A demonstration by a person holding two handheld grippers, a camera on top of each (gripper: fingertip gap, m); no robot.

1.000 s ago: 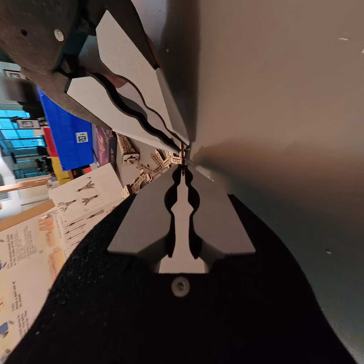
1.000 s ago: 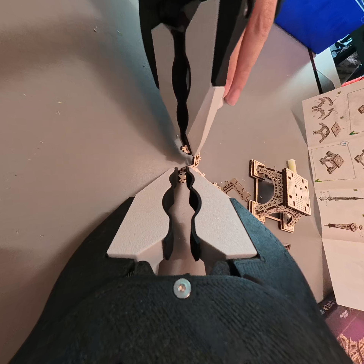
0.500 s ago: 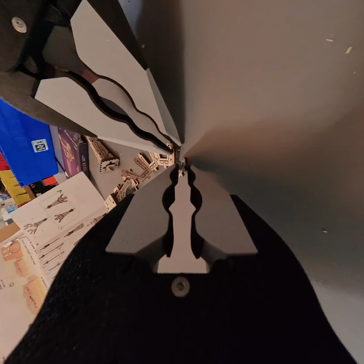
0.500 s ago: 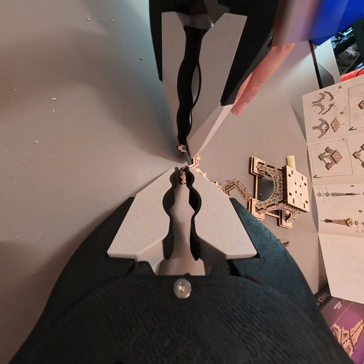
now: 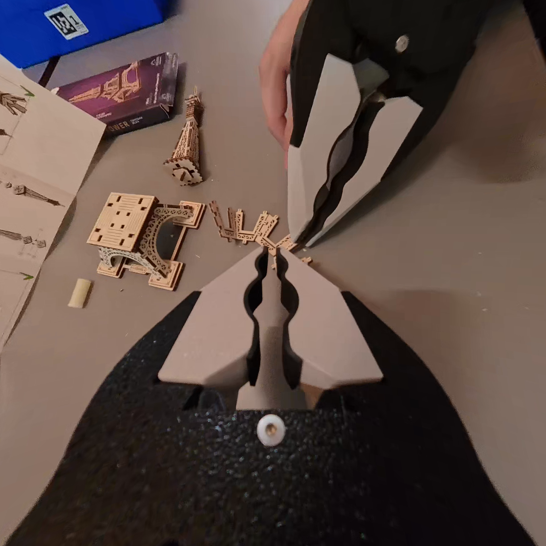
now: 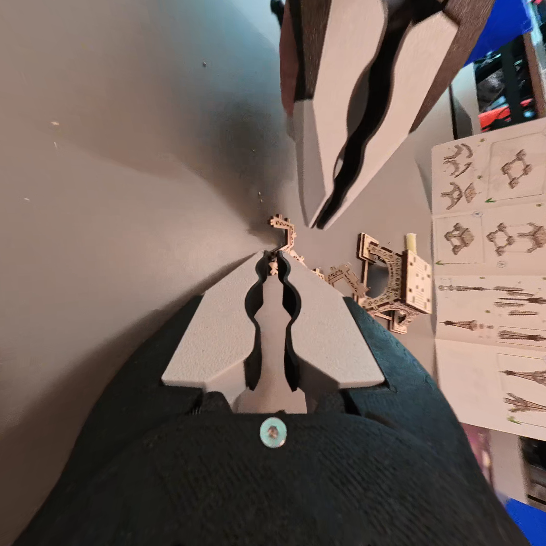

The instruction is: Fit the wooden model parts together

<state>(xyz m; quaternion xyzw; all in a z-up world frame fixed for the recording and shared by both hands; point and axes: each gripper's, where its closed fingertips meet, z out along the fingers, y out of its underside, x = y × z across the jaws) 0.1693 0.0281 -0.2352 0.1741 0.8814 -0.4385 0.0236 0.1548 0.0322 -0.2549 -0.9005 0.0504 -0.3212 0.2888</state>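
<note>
My right gripper [image 6: 273, 253] is shut on a thin wooden lattice piece [image 6: 288, 236] that sticks up past its tips. It also shows in the left wrist view [image 5: 300, 243], coming in from the upper right with that piece [image 5: 288, 241] at its tips. My left gripper [image 5: 271, 250] has its jaws nearly together. Wood shows between and behind its tips, and I cannot tell whether it grips any. In the right wrist view the left gripper [image 6: 316, 226] hangs up and to the right of the lattice piece, apart from it, with bare-looking tips.
On the grey table [image 5: 428, 280] lie loose lattice pieces [image 5: 245, 229], the built tower base [image 5: 133, 236], a spire [image 5: 186, 147], a cream cylinder [image 5: 79, 292], the purple kit box [image 5: 124, 91], an instruction sheet [image 6: 487, 266] and a blue box [image 5: 74, 26]. A hand [image 5: 274, 97] holds the right gripper. The spire [image 5: 186, 147] is about 15 centimeters from both grippers' fingertips.
The left gripper has drawn back from the right gripper's tips, and its view now looks down on the table. The small piece seen at its tips no longer shows there.
</note>
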